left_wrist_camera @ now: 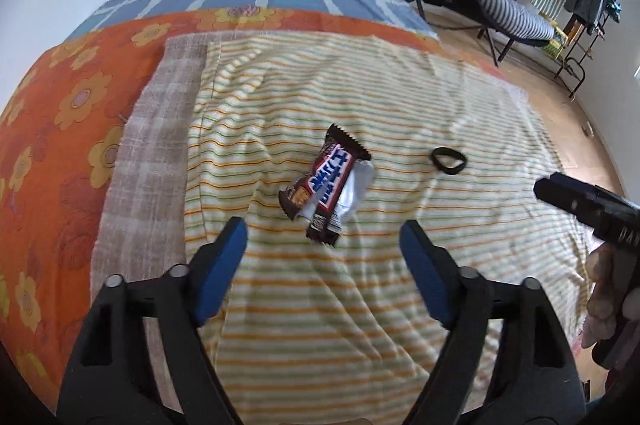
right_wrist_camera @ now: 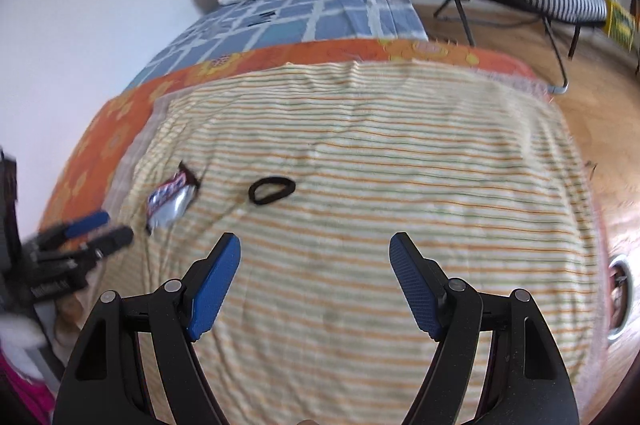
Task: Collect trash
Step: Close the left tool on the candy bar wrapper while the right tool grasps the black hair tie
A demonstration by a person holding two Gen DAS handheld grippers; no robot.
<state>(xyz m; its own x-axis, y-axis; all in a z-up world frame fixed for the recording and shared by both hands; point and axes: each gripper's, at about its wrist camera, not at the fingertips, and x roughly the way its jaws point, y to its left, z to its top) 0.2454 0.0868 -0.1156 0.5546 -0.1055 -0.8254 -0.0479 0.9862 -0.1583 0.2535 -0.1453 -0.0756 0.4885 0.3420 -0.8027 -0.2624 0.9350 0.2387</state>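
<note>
While you hold both tools over the bed, note the layout from left to right. Orange floral sheet (left_wrist_camera: pixel 60 113) at the left edge, then the striped blanket (left_wrist_camera: pixel 320 325) covering the working area. Your left gripper (left_wrist_camera: pixel 322 237) stands with its jaws wide apart and nothing between them; its blue pads (left_wrist_camera: pixel 218 265) hang just short of the candy wrapper (left_wrist_camera: pixel 326 181). That wrapper lies flat on the blanket, near the middle of the left wrist view, torn open with silver lining showing on its right side.

Judgement: the wrapper is thin film, very light, limp and somewhat slick. It will likely crumple instead of resisting. Pinch it across the narrow brown body, near the closest end, and press slightly into the soft blanket so a pad slips beneath an edge.

Right of the wrapper, well apart, lies a black hair tie (right_wrist_camera: pixel 272 189); whether it counts as trash is unclear. Your right gripper (right_wrist_camera: pixel 314 281) also gapes wide and empty, above bare blanket.
</note>
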